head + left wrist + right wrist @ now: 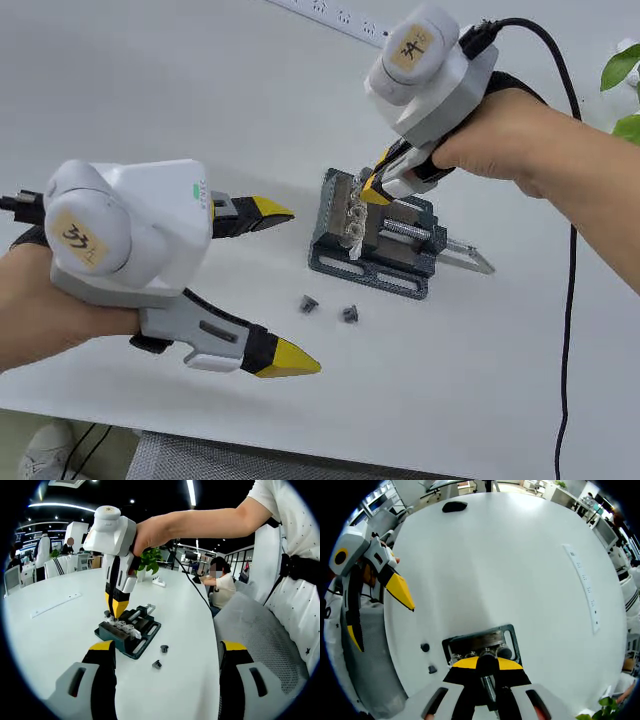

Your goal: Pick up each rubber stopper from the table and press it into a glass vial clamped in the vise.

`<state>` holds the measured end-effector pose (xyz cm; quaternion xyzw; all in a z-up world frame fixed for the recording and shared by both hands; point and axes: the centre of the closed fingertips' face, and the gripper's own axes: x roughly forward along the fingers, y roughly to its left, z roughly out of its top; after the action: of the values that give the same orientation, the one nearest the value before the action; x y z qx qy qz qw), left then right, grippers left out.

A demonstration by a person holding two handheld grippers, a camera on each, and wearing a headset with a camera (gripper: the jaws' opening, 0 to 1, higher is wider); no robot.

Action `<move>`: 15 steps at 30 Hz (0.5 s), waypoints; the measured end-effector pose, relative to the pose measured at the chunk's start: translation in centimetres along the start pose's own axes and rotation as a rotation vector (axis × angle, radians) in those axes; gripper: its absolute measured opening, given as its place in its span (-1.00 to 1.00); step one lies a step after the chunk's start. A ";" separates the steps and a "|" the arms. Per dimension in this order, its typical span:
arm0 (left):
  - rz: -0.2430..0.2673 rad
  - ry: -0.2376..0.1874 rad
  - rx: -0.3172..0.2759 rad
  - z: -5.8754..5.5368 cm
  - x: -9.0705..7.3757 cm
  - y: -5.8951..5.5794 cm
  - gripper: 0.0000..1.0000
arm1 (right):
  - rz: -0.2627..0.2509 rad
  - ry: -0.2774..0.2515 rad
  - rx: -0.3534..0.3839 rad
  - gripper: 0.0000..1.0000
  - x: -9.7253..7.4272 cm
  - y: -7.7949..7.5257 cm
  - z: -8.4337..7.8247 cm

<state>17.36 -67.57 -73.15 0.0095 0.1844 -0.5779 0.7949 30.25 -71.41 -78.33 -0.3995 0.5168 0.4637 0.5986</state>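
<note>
The right hand (500,135) comes in from above the vise (385,268) with the wrist raised, so the right hand-held gripper (375,193) points steeply down onto the row of clear glass vials (354,222) clamped there. In the right gripper view its yellow-tipped jaws are pinched on a dark, round rubber stopper (486,661), directly over the vials. The left hand (40,310) holds the left hand-held gripper (283,288) roughly level, well to the left of the vise, with its jaws spread wide and nothing between them. The vise is blocky dark grey metal, with a bare threaded screw and a flat silvery handle sticking out of its right end. Two loose stoppers (308,303), small, dark and plug-shaped, lie just in front of the vise on the smooth white surface (200,100), apart from each other. A black cable (572,250) trails past the right of the vise. A white power strip (335,16) lies well behind it.
</note>
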 end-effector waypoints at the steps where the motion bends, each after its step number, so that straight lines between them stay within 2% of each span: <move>1: 0.000 -0.001 -0.002 0.0 0.0 0.0 0.69 | 0.001 -0.002 0.001 -0.85 0.0 0.0 0.0; 15: -0.003 0.003 -0.002 -0.1 0.1 -0.2 0.69 | -0.002 -0.021 0.014 -0.78 -0.1 0.2 0.1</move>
<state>17.20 -67.70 -73.23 0.0092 0.1862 -0.5790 0.7937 30.02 -71.31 -78.18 -0.3910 0.5131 0.4636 0.6074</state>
